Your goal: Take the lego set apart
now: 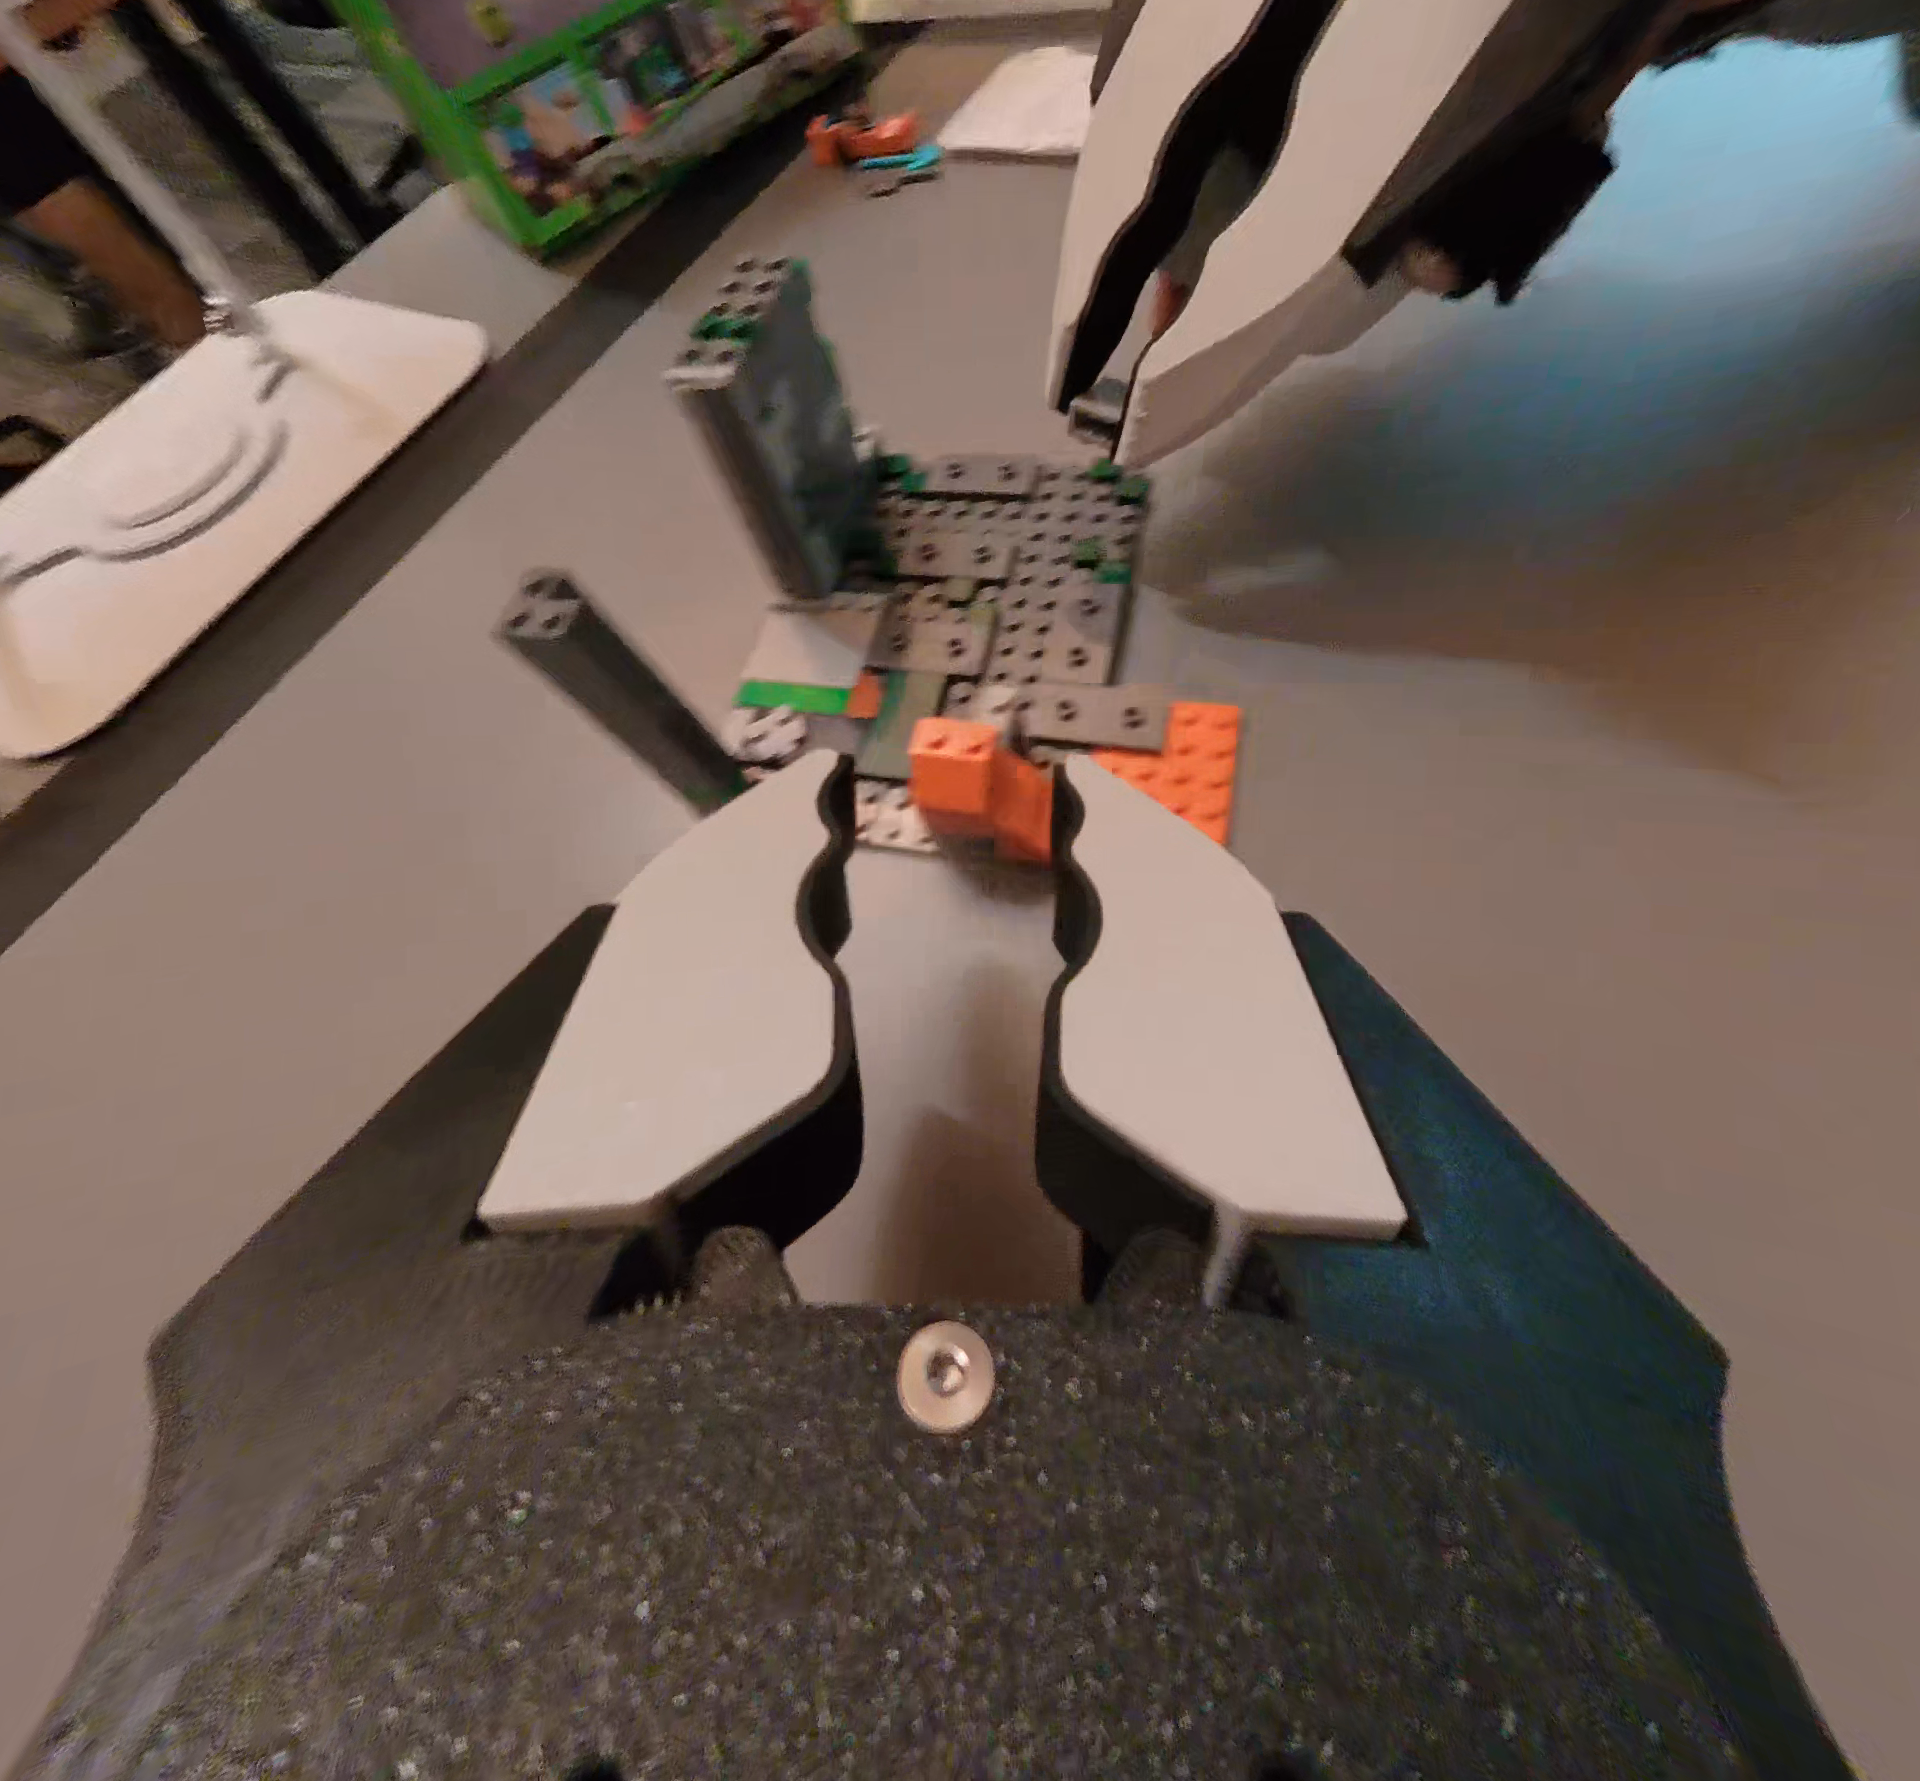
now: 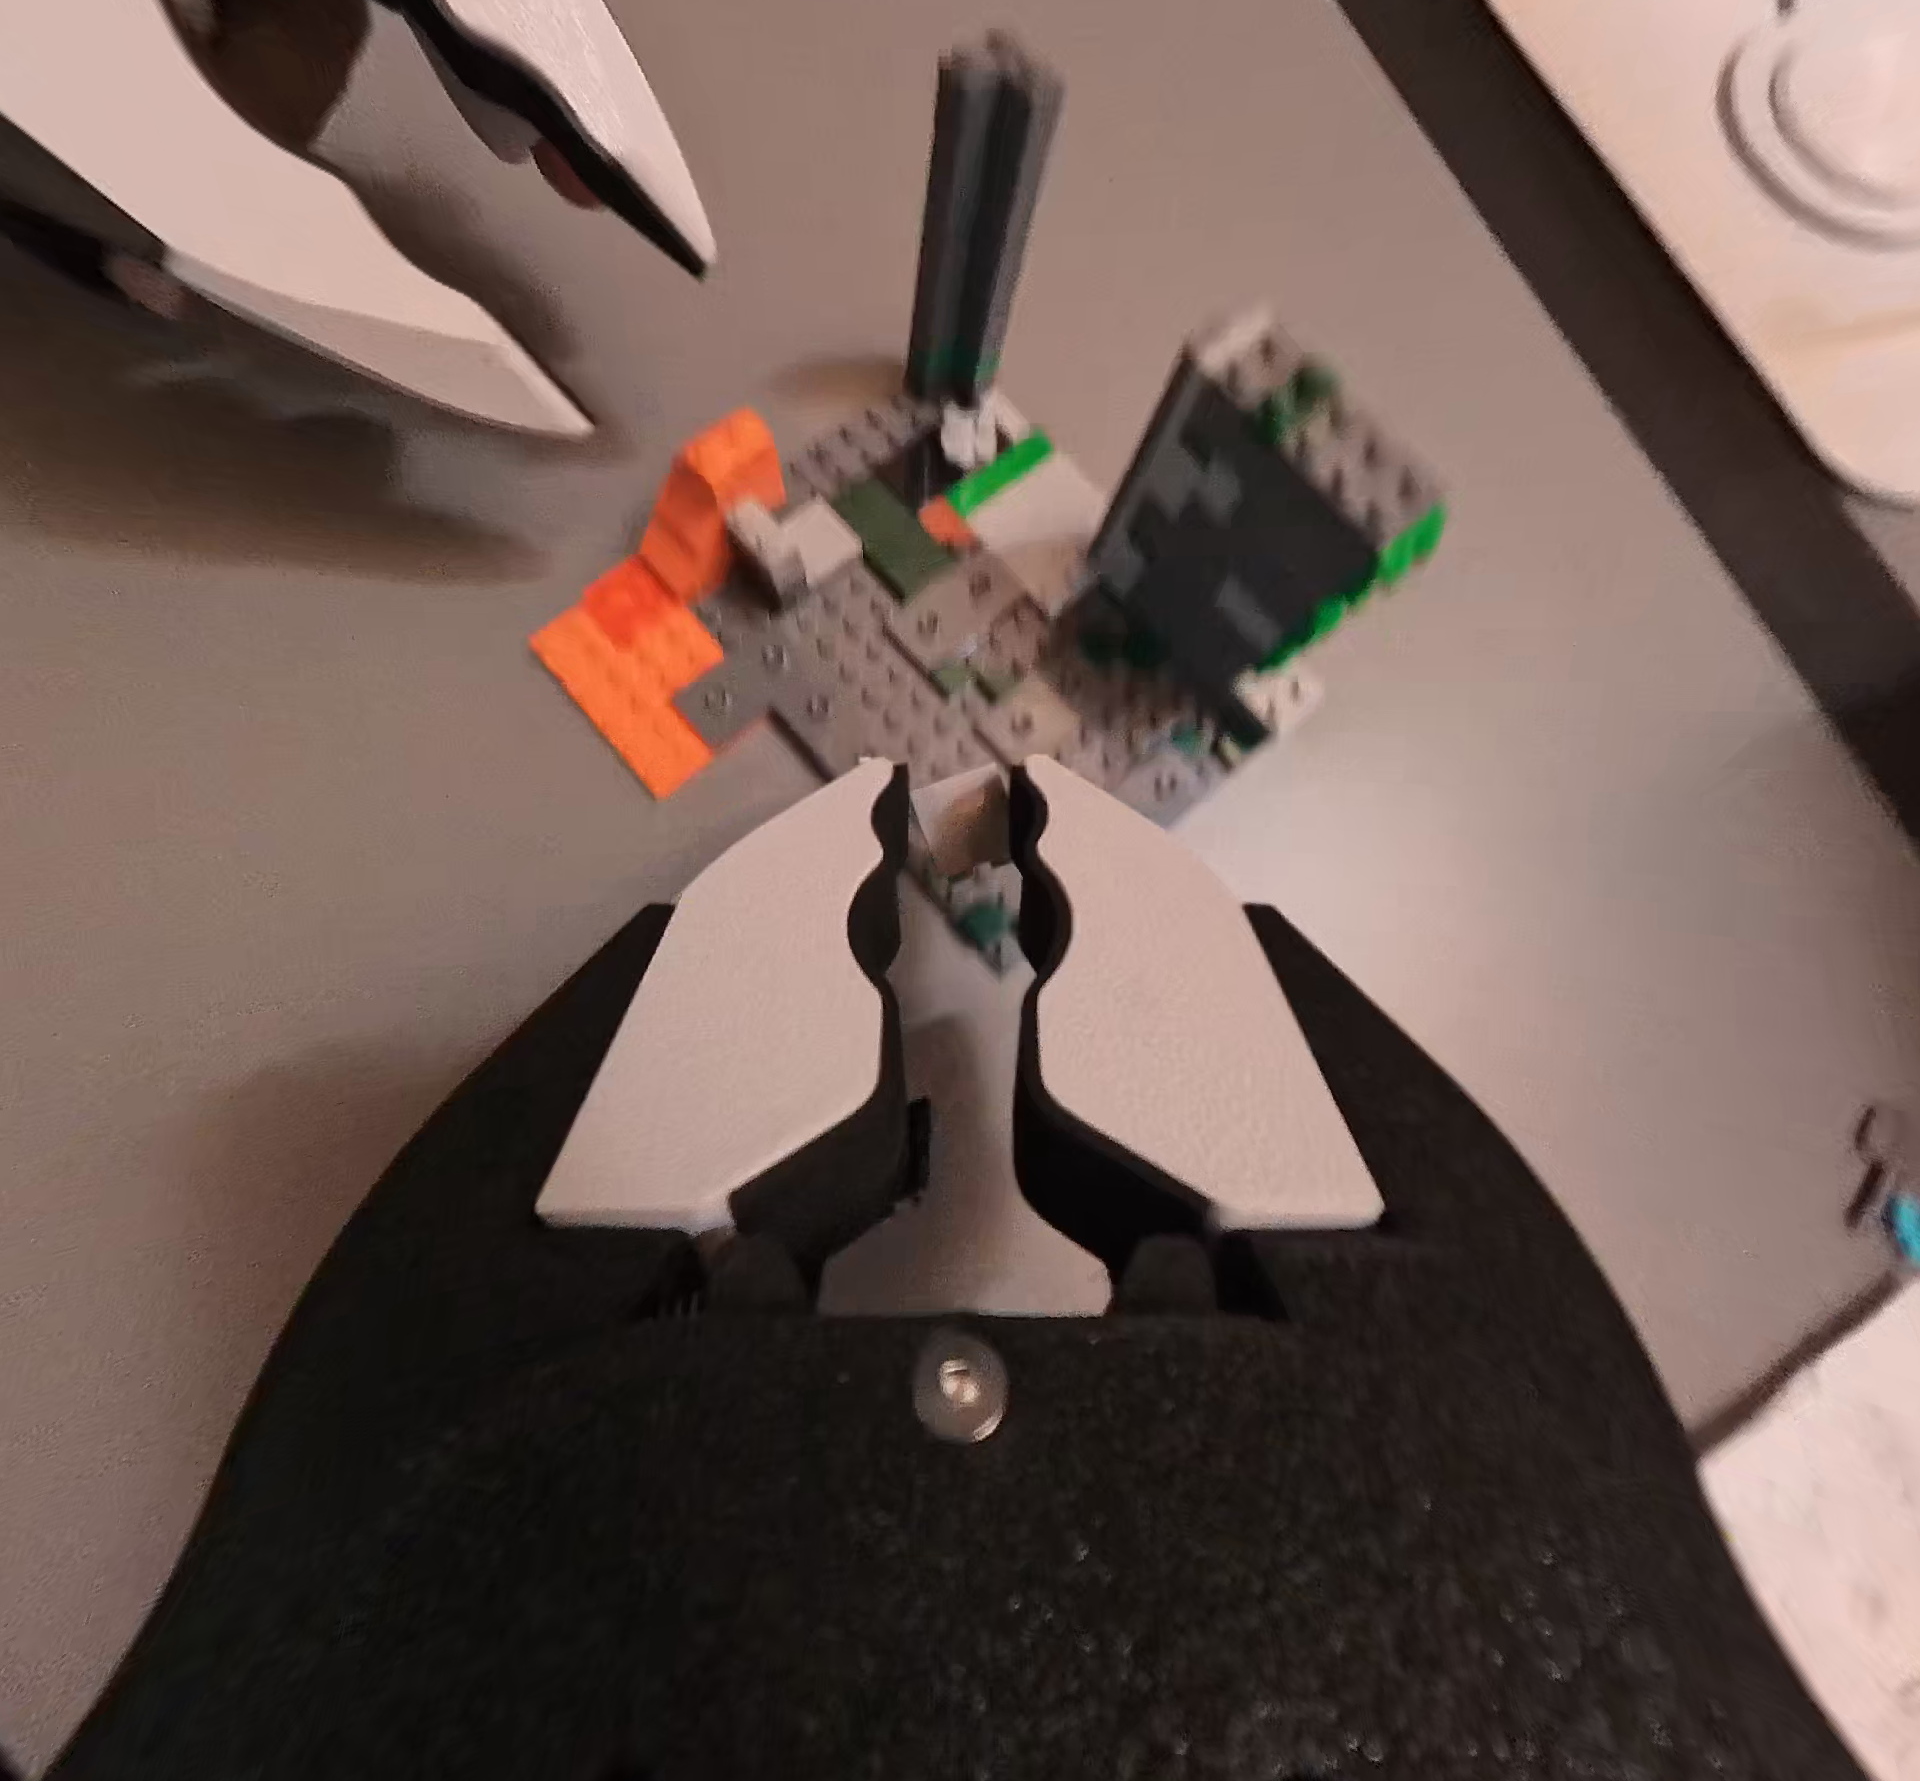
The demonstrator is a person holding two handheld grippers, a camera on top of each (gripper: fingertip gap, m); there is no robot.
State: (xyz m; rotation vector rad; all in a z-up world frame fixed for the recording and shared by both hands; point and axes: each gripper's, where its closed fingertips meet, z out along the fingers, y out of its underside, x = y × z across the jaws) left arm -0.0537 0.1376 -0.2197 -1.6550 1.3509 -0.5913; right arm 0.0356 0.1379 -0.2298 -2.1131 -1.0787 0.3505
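The lego set [image 1: 997, 630], a grey studded base with an orange corner [image 1: 1195, 765], a dark wall [image 1: 790, 443] and a dark pillar [image 1: 613, 682], sits on the grey bench [image 1: 364, 952] a little in from the edge that faces the white stand base [image 1: 208, 495] and the green box [image 1: 623, 69]. The left gripper [image 1: 951, 786], fingers apart, hovers just before the orange block [image 1: 961, 775]. The right gripper [image 2: 956, 781] appears clamped on a small dark piece at the base's far corner, so a piece-pulling step seems in hand; next, likely, steadying the base and lifting that piece clear.
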